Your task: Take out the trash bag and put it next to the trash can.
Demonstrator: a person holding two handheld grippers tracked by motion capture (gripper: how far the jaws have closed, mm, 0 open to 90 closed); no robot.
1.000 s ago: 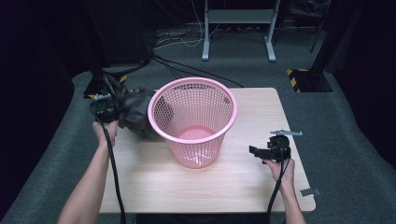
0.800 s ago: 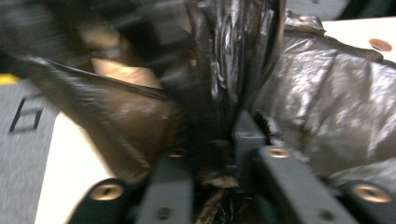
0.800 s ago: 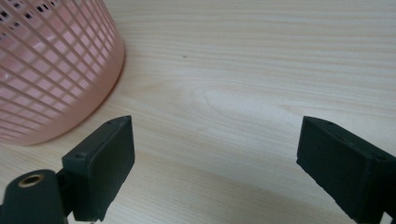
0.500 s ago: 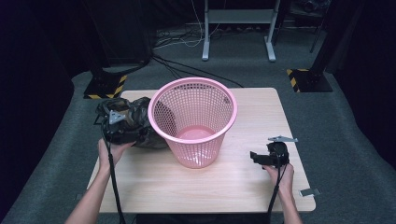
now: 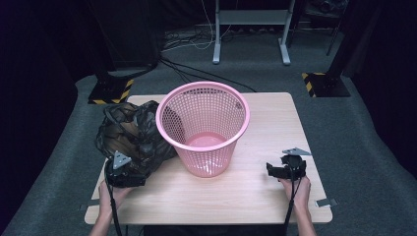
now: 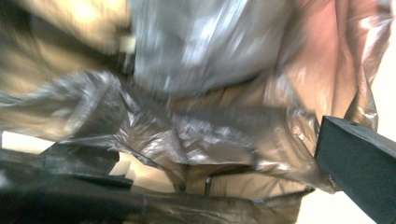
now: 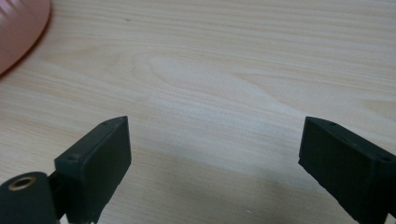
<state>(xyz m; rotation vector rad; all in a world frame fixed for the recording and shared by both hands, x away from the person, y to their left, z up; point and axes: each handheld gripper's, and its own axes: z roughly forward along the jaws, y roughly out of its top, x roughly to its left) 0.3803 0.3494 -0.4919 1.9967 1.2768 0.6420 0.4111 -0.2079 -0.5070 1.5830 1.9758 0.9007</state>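
Two claws low on the bench, a black bag beside a pink basket

In the high view the left claw [image 5: 132, 173] sits at the lower left of the frame, right at the near edge of the crumpled black plastic bag [image 5: 130, 132]; its jaws have just been opening and now stand wide apart, with shiny bag folds [image 6: 196, 121] bunched between them (blurry up close). The bag lies on the bench [image 5: 275, 123], touching the left side of the pink basket [image 5: 202, 125] in the middle. The right claw [image 5: 275, 169] rests at the lower right, jaws apart over bare wood [image 7: 215, 84].
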